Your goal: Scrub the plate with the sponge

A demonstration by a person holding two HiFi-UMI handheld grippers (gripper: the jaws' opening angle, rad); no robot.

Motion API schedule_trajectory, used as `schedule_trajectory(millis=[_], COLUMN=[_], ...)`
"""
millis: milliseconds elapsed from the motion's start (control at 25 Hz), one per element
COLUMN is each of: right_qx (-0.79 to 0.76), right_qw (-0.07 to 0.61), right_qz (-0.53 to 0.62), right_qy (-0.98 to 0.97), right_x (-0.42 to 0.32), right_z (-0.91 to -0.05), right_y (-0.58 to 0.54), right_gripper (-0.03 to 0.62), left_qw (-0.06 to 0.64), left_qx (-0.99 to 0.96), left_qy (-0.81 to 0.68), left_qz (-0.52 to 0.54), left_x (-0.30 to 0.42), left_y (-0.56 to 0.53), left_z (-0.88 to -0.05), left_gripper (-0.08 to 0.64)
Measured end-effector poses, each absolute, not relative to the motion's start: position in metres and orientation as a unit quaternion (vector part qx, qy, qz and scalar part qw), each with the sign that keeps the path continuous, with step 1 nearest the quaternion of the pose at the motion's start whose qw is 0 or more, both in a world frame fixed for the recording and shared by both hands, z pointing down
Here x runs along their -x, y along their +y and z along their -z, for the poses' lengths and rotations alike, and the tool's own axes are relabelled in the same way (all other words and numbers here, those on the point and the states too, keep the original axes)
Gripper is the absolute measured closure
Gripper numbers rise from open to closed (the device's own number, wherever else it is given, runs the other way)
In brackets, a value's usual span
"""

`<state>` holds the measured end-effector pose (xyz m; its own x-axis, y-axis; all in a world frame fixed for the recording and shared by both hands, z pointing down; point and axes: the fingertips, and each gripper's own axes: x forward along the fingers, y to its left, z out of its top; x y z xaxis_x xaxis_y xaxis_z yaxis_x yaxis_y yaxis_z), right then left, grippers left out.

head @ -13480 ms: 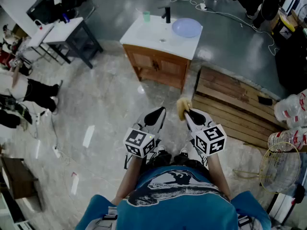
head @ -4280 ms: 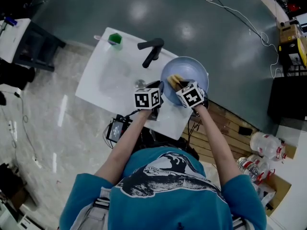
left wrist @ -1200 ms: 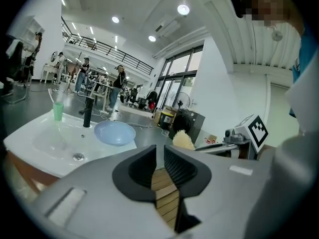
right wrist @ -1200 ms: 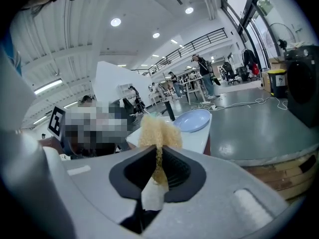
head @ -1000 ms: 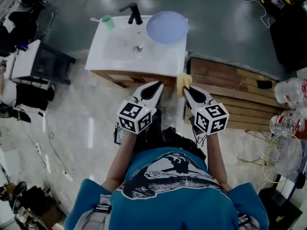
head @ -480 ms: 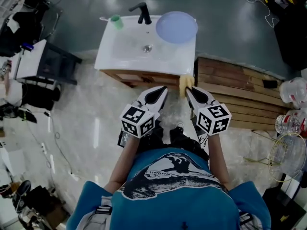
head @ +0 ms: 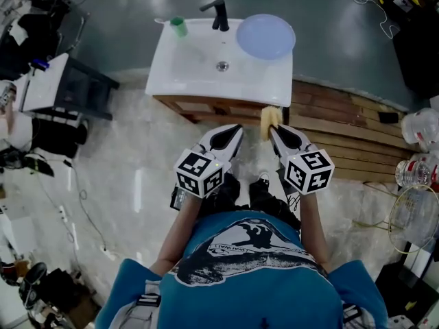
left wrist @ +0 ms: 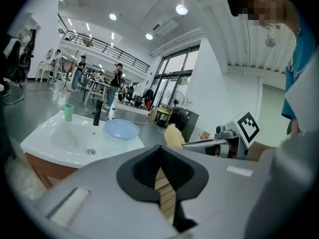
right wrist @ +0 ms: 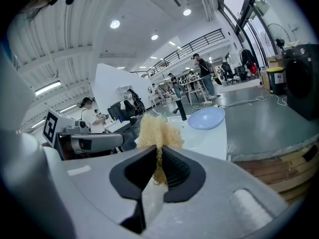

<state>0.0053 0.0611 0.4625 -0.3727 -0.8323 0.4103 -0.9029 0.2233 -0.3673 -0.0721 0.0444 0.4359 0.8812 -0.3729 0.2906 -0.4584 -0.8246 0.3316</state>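
Observation:
A pale blue plate [head: 266, 36] rests on the right side of the white sink unit [head: 178, 67], also visible as the plate [left wrist: 121, 129] and the plate [right wrist: 206, 117]. My right gripper [head: 273, 127] is shut on a yellow sponge [head: 269, 118], whose frayed top, the sponge [right wrist: 155, 130], sticks out above the jaws. My left gripper [head: 233, 130] is shut with nothing in it. Both grippers hang over the floor, a step short of the sink unit's front. In the left gripper view the sponge [left wrist: 174, 136] shows beside the right gripper.
A black tap [head: 219, 12] and a green cup [head: 179, 26] stand at the sink's back edge. A wooden pallet [head: 350, 136] lies on the floor to the right. A dark table [head: 65, 88] stands at the left, water bottles [head: 418, 170] and a wire basket [head: 415, 218] at the right.
The sink unit has drawn a little closer and further right in the head view. Both grippers hold the same pose, the sponge still in the right one.

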Motion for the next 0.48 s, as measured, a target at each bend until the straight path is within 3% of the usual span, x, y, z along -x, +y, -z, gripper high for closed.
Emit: schedule_trajectory(millis=[480], right_qx=[-0.568], right_qw=[0.077], right_qz=[-0.276], right_qy=[-0.772], right_x=[0.022], right_z=[-0.465], right_y=[0.068], right_gripper=[0.561], left_qw=[0.189], left_qx=[-0.954], left_qy=[-0.201], left_qz=[-0.115], left_x=[0.094], left_y=[0.047], left_z=[-0.438], left_gripper=[0.56])
